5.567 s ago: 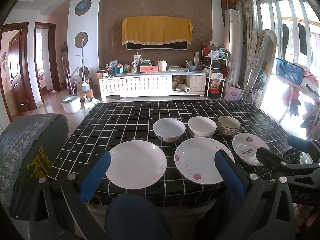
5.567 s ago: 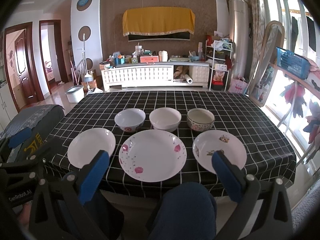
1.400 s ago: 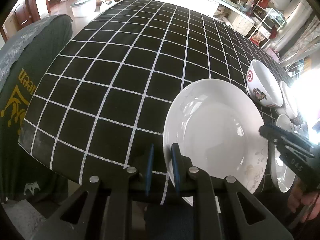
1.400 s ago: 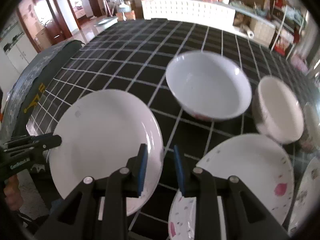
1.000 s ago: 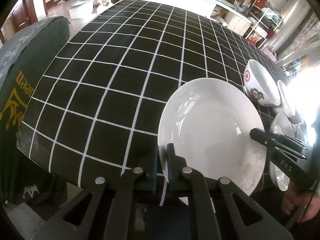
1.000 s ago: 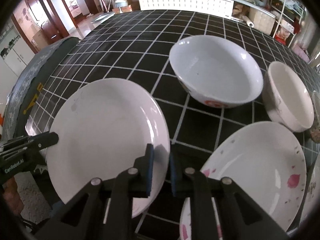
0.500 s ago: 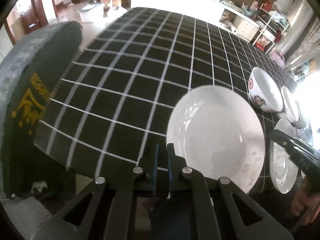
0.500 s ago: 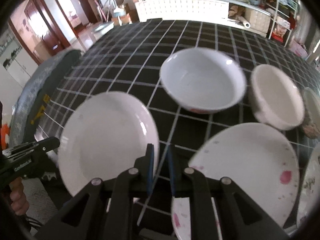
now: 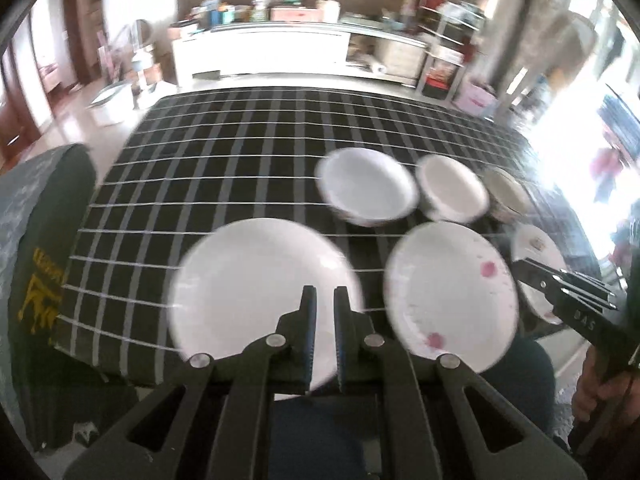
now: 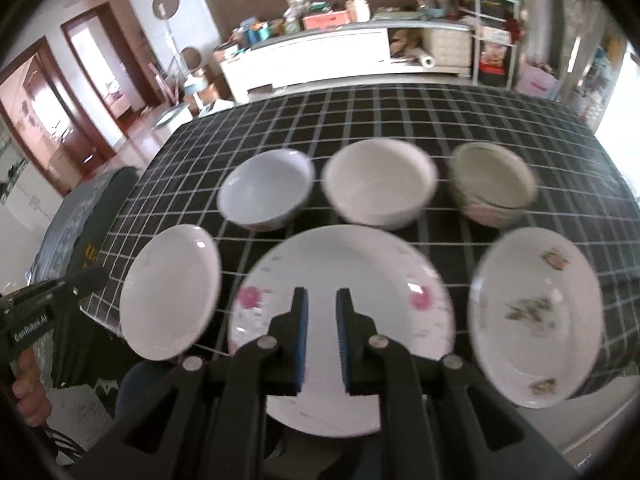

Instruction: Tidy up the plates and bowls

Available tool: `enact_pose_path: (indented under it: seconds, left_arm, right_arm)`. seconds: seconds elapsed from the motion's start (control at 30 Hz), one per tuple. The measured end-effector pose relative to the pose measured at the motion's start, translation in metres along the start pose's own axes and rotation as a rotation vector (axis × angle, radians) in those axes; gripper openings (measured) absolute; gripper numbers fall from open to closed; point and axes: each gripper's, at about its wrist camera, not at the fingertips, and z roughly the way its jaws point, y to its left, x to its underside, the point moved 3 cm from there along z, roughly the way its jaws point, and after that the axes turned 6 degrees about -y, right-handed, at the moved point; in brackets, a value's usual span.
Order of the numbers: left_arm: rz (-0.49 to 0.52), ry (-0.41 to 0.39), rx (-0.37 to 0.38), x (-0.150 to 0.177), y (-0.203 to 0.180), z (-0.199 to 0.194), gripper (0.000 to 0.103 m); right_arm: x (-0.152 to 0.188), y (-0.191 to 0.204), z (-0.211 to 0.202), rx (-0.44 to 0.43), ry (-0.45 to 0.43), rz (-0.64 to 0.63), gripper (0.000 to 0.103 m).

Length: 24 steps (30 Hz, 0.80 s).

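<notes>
On the black checked table (image 9: 224,168) lie a plain white plate (image 9: 248,288) at the front left, a pink-flowered plate (image 9: 444,288) in the middle and a smaller flowered plate (image 10: 536,320) on the right. Behind them stand three bowls: a white one with red marks (image 10: 264,188), a plain white one (image 10: 378,184) and a patterned one (image 10: 492,184). My left gripper (image 9: 325,300) hovers over the white plate's near edge, its jaws a narrow gap apart and empty. My right gripper (image 10: 321,300) hovers over the pink-flowered plate's (image 10: 340,320) near part, slightly apart and empty.
A grey-covered chair (image 9: 36,240) stands at the table's left side. A white TV cabinet (image 10: 328,56) with clutter stands beyond the table. The person's knee shows below the table's front edge.
Both grippers have pulled back and risen from the white plate's rim. The left has swung to face the table's length; the right has shifted rightward over the pink-flowered plate. Both jaws have parted slightly.
</notes>
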Motion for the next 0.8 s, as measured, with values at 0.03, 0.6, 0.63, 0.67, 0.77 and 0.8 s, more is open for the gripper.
enact_pose_path:
  seconds: [0.03,0.6,0.63,0.67,0.77,0.8]
  left_arm:
    - [0.011,0.007,0.026,0.002,-0.012,0.004,0.007]
    - [0.043,0.188,0.098,0.018,-0.062,0.079,0.007]
    - [0.043,0.195,0.090,0.019,-0.061,0.084,0.007]
    - [0.042,0.200,0.081,0.019,-0.060,0.088,0.007]
    - [0.036,0.203,0.060,0.020,-0.056,0.096,0.007]
    - [0.036,0.200,0.056,0.020,-0.054,0.098,0.007]
  right_arm:
    - [0.002,-0.009,-0.004,0.009,-0.008,0.008,0.017]
    - [0.024,-0.082,0.019,0.016,0.054,0.124,0.017]
    - [0.023,-0.083,0.021,0.015,0.058,0.124,0.017]
    - [0.023,-0.083,0.024,0.017,0.062,0.123,0.017]
    - [0.022,-0.087,0.032,0.027,0.071,0.116,0.017]
    - [0.022,-0.088,0.035,0.027,0.077,0.118,0.017]
